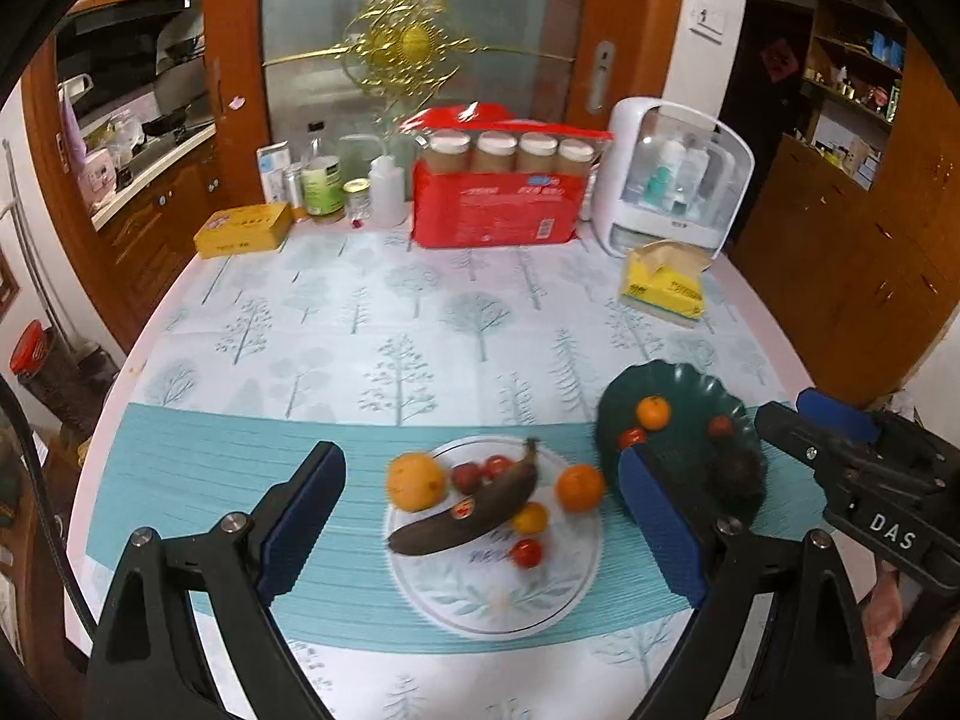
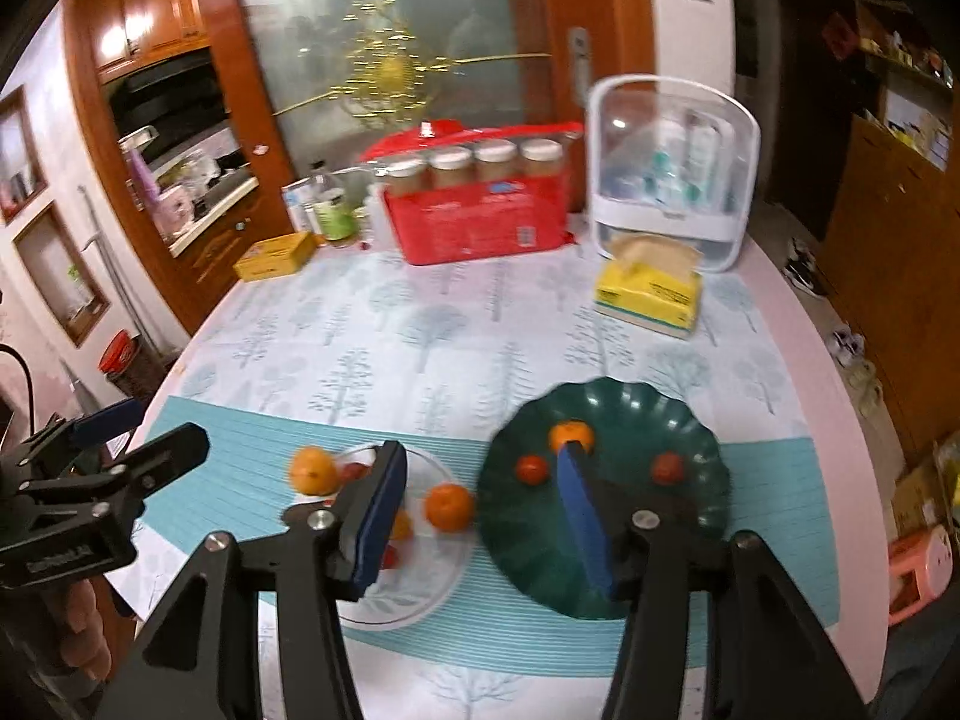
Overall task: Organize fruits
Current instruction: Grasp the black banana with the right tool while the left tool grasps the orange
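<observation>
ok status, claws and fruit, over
Both claws open, empty: left claw, right claw. Banana and oranges on clear plate; small orange and two red fruits in green plate. Nothing in the way.

A: How many plates are on the table?
B: Two: one white plate (image 1: 420,600) and one dark green plate (image 1: 672,378).
A: And the fruit on the white one?
B: One banana (image 1: 474,510), two oranges (image 1: 416,480), one small yellow fruit (image 1: 530,518) and three small red fruits (image 1: 527,553).
A: On the green one?
B: One small orange (image 1: 653,411), two small red fruits (image 1: 631,437) and one dark fruit (image 1: 741,471) that I can't tell apart further.
A: Anything else to count?
B: Four lidded jars (image 1: 447,150) in a row, one red pack (image 1: 495,210), one tissue box (image 1: 663,282) and one yellow tin (image 1: 243,230).
</observation>
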Demonstrator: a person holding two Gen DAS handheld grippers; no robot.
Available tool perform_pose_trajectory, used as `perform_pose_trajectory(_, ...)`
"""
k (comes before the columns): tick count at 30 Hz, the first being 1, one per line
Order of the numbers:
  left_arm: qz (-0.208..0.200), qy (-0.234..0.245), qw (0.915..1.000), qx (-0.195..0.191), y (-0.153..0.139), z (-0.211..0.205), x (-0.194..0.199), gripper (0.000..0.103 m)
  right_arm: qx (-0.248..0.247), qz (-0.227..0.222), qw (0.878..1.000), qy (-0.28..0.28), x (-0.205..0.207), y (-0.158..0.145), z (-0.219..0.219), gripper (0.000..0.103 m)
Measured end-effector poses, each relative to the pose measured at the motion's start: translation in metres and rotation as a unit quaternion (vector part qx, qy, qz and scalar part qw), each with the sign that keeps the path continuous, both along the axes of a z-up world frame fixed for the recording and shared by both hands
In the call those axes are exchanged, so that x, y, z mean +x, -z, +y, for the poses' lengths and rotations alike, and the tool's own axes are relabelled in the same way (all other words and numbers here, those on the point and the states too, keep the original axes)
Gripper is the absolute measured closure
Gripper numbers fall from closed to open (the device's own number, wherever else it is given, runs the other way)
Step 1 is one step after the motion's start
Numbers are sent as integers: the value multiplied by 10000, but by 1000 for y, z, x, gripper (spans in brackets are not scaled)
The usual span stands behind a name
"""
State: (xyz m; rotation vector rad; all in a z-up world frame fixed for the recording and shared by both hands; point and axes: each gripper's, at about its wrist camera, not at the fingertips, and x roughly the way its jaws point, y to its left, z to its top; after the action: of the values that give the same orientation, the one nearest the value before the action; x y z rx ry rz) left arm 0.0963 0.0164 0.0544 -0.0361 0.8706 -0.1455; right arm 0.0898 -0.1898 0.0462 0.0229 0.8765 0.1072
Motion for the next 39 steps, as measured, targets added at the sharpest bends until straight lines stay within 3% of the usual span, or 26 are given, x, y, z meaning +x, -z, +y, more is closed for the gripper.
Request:
perform_pose_trajectory(4,252,-98,9996,96,22,24,6,11,145,134,9995,-252,5,15,25,50)
perform_pose_trajectory(8,773,27,9970,25,58,46,14,11,51,505,9979,-413,15,49,47,50)
perform_pose_trajectory(12,1038,261,9942,94,91,51,19,11,21,863,9950,-508,23,84,58,50)
perform_pose_trajectory(19,1359,679,9883,117,138,43,42,11,467,1374,9883,-475,48,126,65,50)
perform_pose_trajectory(28,1386,468,9892,-1,150,57,88,12,1140,1753,9779,-79,95,176,67,50)
perform_pose_trajectory(36,1504,538,9871,-56,167,50,111,12,1470,1976,9692,13,98,208,73,51)
perform_pose_trajectory(39,1588,589,9855,-130,175,47,116,12,1559,1890,9695,30,98,210,71,61)
